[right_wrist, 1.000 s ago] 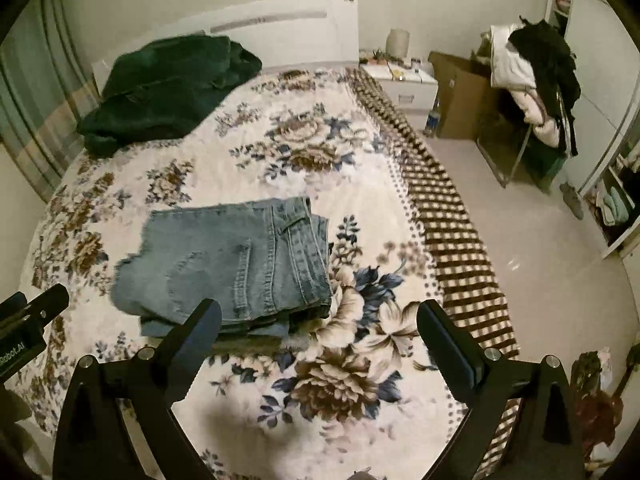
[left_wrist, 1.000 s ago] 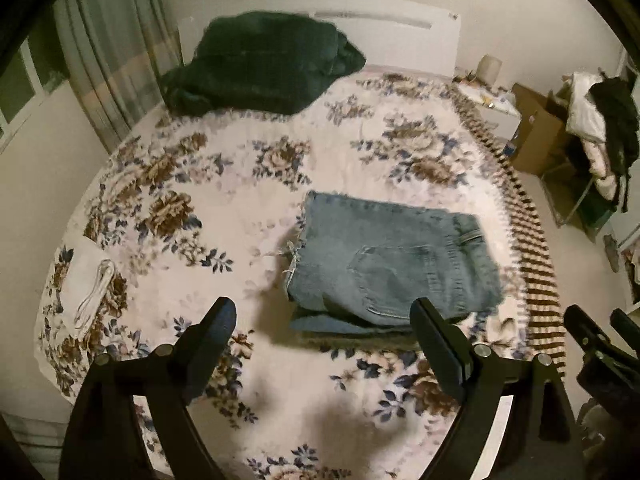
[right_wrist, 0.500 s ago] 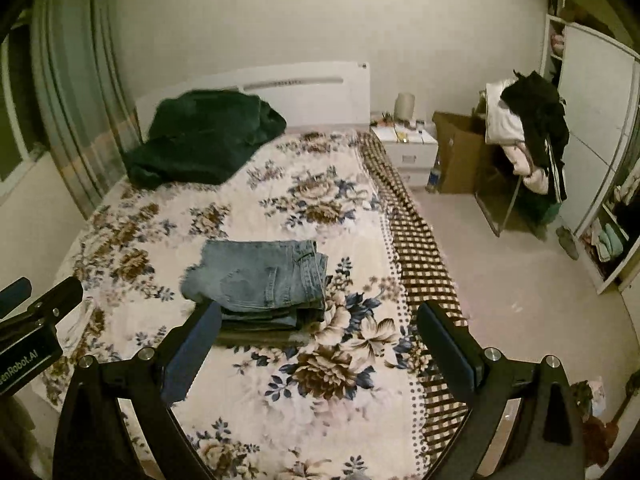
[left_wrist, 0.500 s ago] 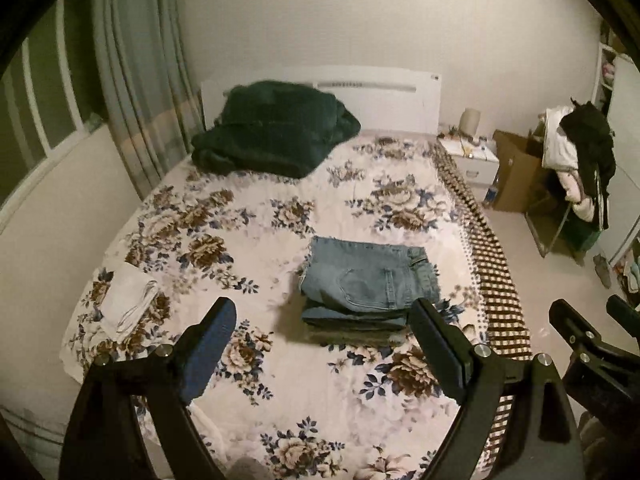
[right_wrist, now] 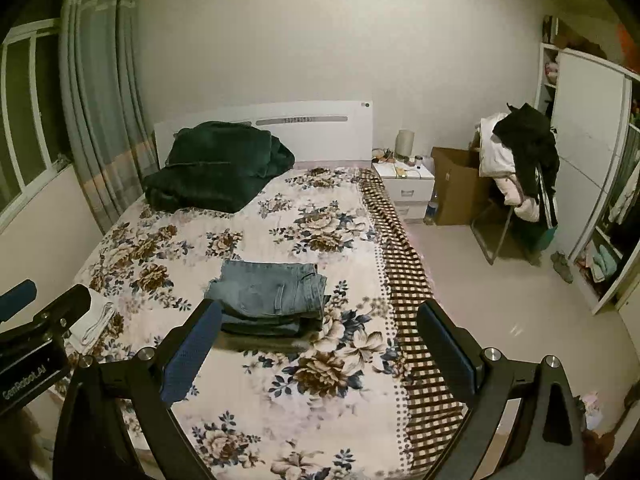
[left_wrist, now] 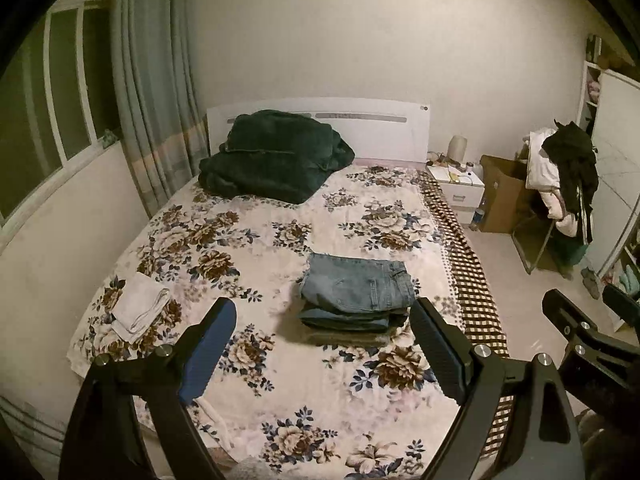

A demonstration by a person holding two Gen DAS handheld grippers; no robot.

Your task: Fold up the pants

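The blue jeans (left_wrist: 356,292) lie folded in a neat stack on the flowered bed cover (left_wrist: 280,248), right of the middle; they also show in the right wrist view (right_wrist: 272,296). My left gripper (left_wrist: 326,352) is open and empty, well back from the stack near the foot of the bed. My right gripper (right_wrist: 320,352) is open and empty, likewise far from the jeans. The right gripper's body shows at the right edge of the left wrist view (left_wrist: 588,340).
A dark green blanket (left_wrist: 276,160) lies heaped at the white headboard. A folded white cloth (left_wrist: 138,312) lies near the bed's left edge. A nightstand (left_wrist: 456,188), a cardboard box (left_wrist: 504,196) and a chair piled with clothes (left_wrist: 560,184) stand right of the bed.
Both grippers have pulled back and up from the folded jeans, so the stack looks smaller and the whole bed and room show. The jeans have not moved.
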